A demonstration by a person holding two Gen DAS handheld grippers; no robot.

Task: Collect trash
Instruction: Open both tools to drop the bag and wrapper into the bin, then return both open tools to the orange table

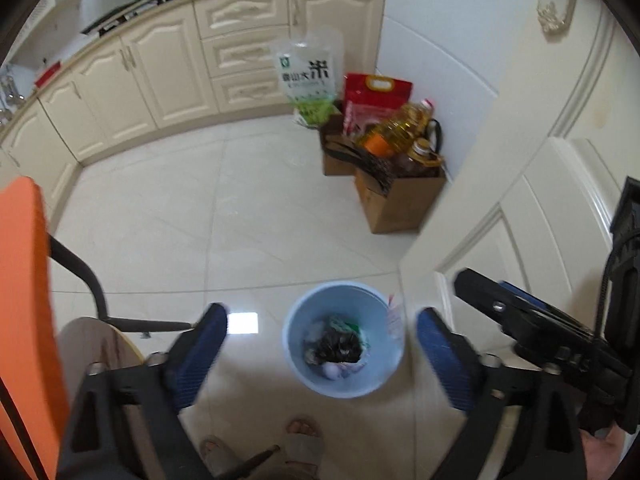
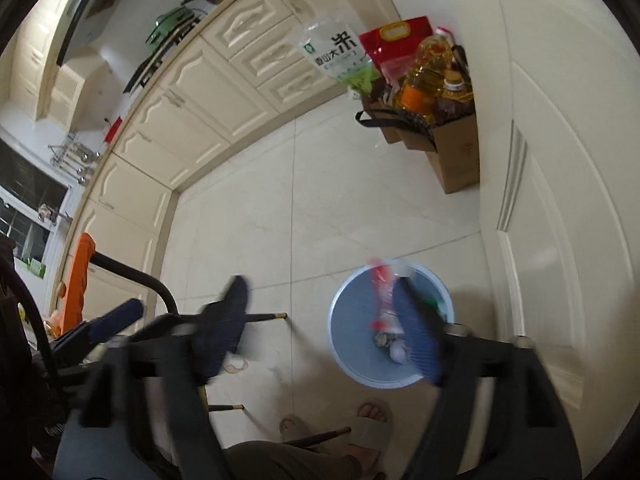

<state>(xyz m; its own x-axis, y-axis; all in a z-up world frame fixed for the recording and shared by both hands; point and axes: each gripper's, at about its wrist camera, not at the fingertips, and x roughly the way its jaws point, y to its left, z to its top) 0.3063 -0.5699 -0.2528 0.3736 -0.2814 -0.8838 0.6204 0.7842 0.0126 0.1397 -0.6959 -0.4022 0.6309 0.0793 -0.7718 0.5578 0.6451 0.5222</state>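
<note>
A light blue bin (image 1: pixel 294 334) stands on the tiled floor with a black bag and pale scraps inside. My left gripper (image 1: pixel 322 346) hovers above it, open, with nothing between its blue pads. My right gripper (image 2: pixel 322 326) is also open over the bin (image 2: pixel 352 364). A red and clear wrapper (image 2: pixel 382 296) hangs blurred beside the inner face of its right finger (image 2: pixel 416 332), above the bin's mouth; no pad presses on it. The same wrapper (image 1: pixel 394 312) shows at the bin's right rim in the left wrist view.
A white door (image 1: pixel 520 208) stands close on the bin's right. Cardboard boxes (image 1: pixel 396 204) with oil bottles and rice bags sit at the far wall by the cabinets (image 1: pixel 168 80). A chair with an orange back (image 1: pixel 24 300) is on the left. The person's slippered feet (image 2: pixel 368 420) are near the bin.
</note>
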